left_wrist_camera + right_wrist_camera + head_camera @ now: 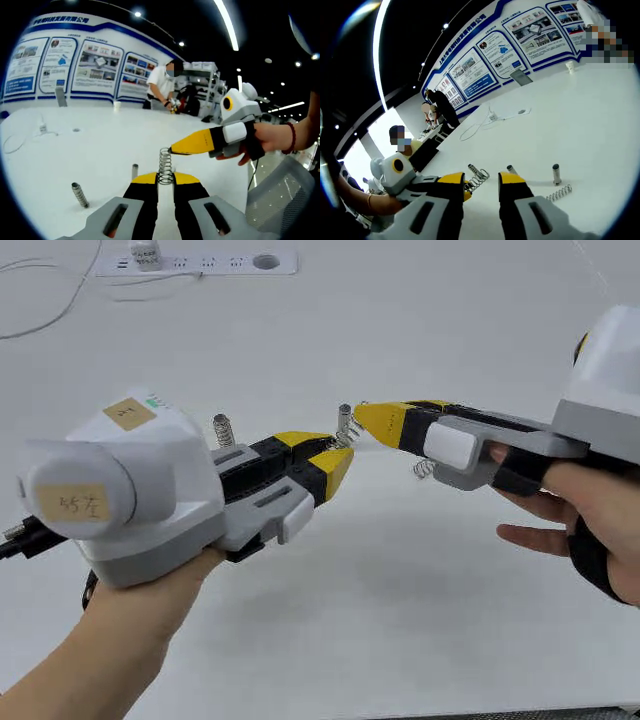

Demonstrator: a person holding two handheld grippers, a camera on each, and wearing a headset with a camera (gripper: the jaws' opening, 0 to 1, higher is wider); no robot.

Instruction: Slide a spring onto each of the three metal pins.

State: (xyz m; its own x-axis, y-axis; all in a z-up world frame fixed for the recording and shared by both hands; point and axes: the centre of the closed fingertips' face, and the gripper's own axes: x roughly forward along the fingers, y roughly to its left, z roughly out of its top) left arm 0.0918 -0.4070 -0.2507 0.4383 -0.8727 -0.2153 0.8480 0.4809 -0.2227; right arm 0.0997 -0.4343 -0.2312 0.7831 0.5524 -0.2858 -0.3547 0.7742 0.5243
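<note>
Left of the held spring: grey metal pin [223, 428], already sprung. Your left gripper [165, 177]: jaws clenched on silver coil spring [165, 161]. Right of it: your right gripper [482, 177], jaws released, empty; loose wire spring [425, 468] on white table [400, 320].

Right claw [482, 177] with jaws apart, loose spring [559, 192] lying beside upright pin [556, 174]

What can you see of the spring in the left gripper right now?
The spring is a small open-wound coil of bare silvery wire. The left gripper pinches its lower coils between yellow jaw tips, so it stands roughly upright, clear of the white table. The yellow tip of the right gripper sits beside its top coils; whether they touch is unclear.
</note>
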